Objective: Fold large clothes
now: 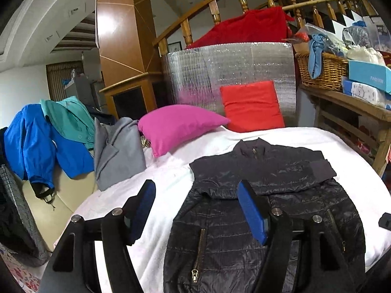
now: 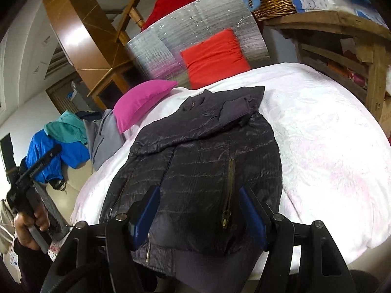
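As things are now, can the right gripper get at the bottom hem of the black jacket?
Probably yes: the right gripper is open just above the black jacket's hem, with nothing lying between them.

White bedspread [image 2: 317, 134] lies bare right of the jacket [image 2: 195, 151] (pillows [image 1: 180, 127] behind).

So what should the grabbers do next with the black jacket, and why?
Probably lower both and take the jacket's bottom hem to fold it up toward the collar. Both sleeves already lie folded across the chest, the jacket rests flat on the white blanket, and both the left gripper and right gripper are open and empty above it.
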### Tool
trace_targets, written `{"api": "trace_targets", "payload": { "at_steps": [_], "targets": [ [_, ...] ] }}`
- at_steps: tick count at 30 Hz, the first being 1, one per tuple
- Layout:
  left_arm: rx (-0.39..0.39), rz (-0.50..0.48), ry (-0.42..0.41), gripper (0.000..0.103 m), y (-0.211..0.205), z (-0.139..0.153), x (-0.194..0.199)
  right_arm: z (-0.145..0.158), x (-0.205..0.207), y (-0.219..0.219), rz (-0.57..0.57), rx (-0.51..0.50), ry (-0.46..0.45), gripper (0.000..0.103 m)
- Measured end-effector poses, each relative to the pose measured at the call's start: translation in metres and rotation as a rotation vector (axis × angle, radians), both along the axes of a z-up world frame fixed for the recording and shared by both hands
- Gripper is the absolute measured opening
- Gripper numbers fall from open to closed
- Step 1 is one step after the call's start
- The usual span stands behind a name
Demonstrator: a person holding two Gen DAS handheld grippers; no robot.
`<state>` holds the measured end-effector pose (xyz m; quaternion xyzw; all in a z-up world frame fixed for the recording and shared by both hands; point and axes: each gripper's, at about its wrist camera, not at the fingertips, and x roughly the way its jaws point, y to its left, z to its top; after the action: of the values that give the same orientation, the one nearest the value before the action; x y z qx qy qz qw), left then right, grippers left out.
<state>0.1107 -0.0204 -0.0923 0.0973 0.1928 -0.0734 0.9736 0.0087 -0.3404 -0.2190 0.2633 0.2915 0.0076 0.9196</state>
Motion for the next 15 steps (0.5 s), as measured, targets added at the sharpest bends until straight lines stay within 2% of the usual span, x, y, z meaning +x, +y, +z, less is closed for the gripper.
{"api": "trace_targets", "payload": {
  "at_steps": [15],
  "targets": [
    [-0.001, 0.009, -0.033, 0.072, 0.009, 0.013, -0.015, 0.009, -0.013, 0.010, 0.022, -0.014, -0.017, 0.071]
  ]
}}
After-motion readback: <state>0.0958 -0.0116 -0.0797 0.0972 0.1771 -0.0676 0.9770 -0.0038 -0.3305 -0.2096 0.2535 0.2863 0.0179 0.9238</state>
